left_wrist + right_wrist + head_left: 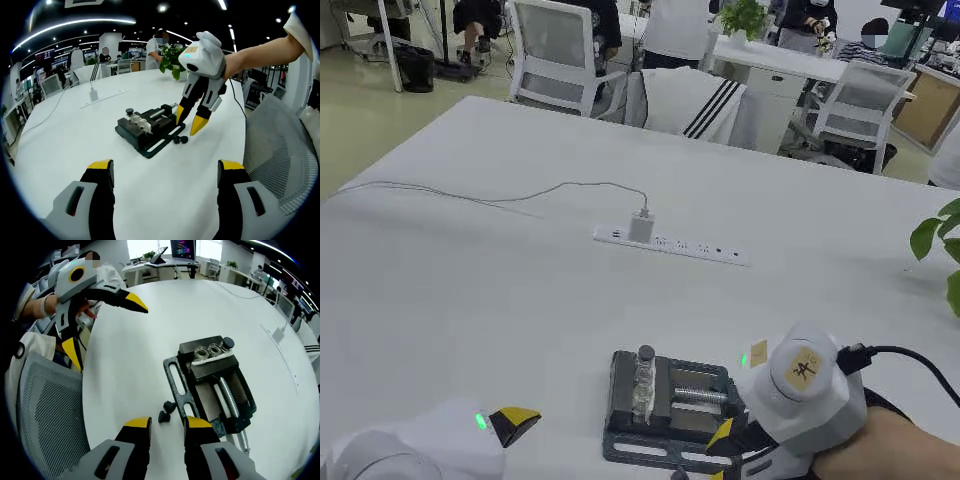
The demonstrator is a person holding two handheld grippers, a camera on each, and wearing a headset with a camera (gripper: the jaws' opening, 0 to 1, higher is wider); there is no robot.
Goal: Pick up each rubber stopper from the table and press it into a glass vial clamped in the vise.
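Observation:
A black vise (670,420) stands near the table's front edge and clamps three glass vials (642,390) in a row. The far vial carries a dark stopper (646,353); the other two (207,350) stand uncapped. Two black rubber stoppers (165,410) lie on the table beside the vise's near end (180,140). My right gripper (168,423) hovers just short of them, open with a narrow gap and nothing between its fingers. My left gripper (165,167) is wide open with nothing in it, off to the left of the vise (515,425).
A white power strip (670,243) with a charger and a long cable lies across the table's middle. Plant leaves (945,240) hang over the right edge. A grey mesh chair (280,160) stands at the near table edge. Office chairs and people fill the background.

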